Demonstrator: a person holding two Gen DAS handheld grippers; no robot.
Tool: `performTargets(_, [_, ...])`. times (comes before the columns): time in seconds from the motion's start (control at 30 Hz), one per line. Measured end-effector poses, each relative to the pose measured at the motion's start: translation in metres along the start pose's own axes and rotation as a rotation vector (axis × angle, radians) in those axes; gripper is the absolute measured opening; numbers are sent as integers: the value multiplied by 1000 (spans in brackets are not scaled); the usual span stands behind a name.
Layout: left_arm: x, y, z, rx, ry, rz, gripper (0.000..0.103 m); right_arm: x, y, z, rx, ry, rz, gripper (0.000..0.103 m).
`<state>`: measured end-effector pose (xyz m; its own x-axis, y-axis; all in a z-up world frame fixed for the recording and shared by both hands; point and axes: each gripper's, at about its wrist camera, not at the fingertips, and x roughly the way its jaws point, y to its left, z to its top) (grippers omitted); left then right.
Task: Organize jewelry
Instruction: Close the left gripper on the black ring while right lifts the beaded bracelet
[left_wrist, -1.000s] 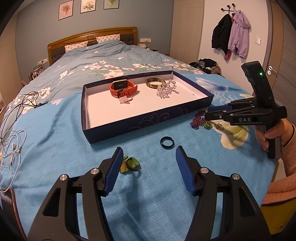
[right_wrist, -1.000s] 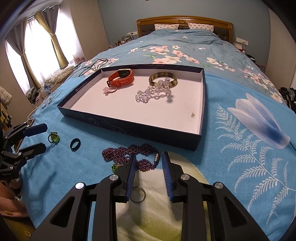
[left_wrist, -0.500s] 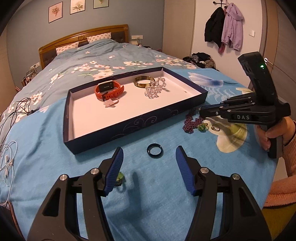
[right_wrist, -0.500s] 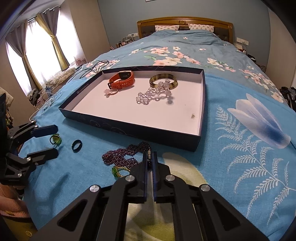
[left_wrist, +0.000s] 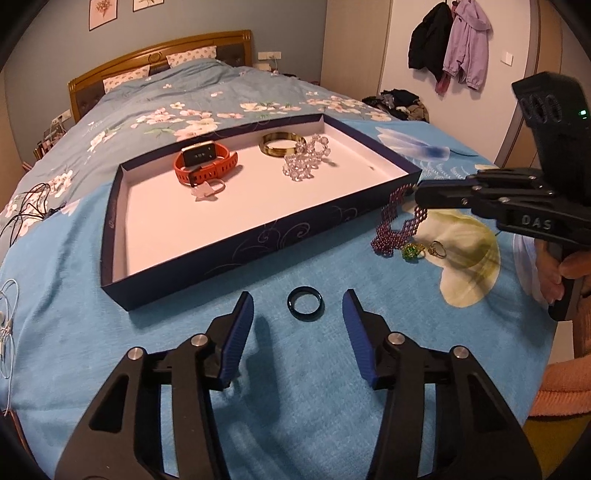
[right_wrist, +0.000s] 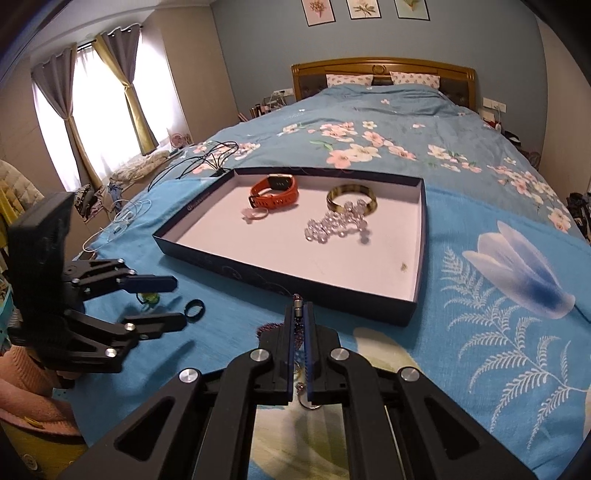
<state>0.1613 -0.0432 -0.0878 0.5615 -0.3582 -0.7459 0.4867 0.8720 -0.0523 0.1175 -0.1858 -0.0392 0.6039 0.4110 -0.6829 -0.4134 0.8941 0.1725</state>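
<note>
Nearest the left camera, the left gripper (left_wrist: 297, 314) hovers low over the blue bedspread (left_wrist: 184, 369) with its jaws wide apart; a black ring (left_wrist: 305, 302) lies flat on the cloth between the fingertips, touching neither. To its right, the right gripper (right_wrist: 299, 314) has its jaws clamped on a purple bead necklace (left_wrist: 397, 225), lifting one end while the rest trails on the bedspread. A green ring (left_wrist: 412, 252) and a gold ring (left_wrist: 437, 248) lie just beside the beads. Beyond stands the open navy box (left_wrist: 258, 236), holding an orange watch (left_wrist: 205, 162), a pale pink ring (left_wrist: 207, 190), a bangle (left_wrist: 282, 144) and a clear bead bracelet (left_wrist: 306, 160).
</note>
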Motion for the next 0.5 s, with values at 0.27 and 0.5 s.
performTargets(0.27, [16,1,5,-1,49,-6,38,-8,7,8,-22,-29,7,3])
performTargets(0.5, [17,-2,6,15,49,19,23,-12,11,14,-33,-48,15,3])
